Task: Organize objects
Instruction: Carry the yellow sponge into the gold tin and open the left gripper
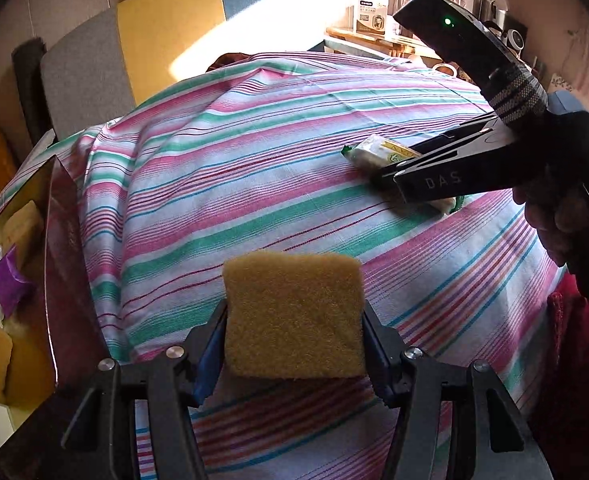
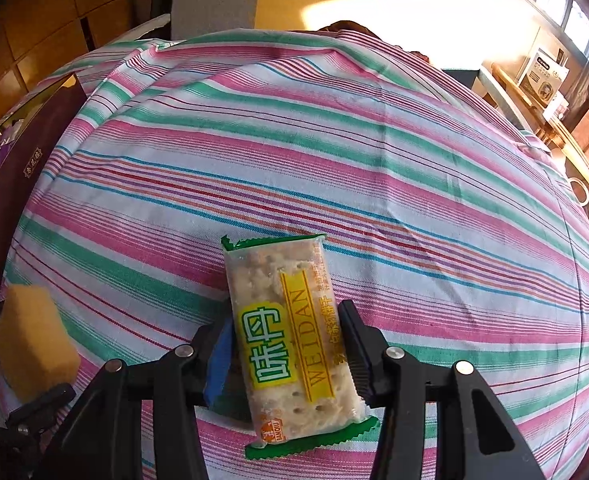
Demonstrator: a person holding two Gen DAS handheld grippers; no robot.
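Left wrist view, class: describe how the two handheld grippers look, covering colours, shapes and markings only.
Both are black plastic, with angular linkages and silver pivot bolts. The left gripper has blue jaw pads. The right gripper bears pale "DAS" lettering, a green light and a patterned strap.

Two grippers are seen: the left gripper and the right gripper. One yellow sponge is counted between the left fingers. One cracker packet is counted on one striped cloth. One dark red box is seen at the left, with two purple wrappers counted inside.
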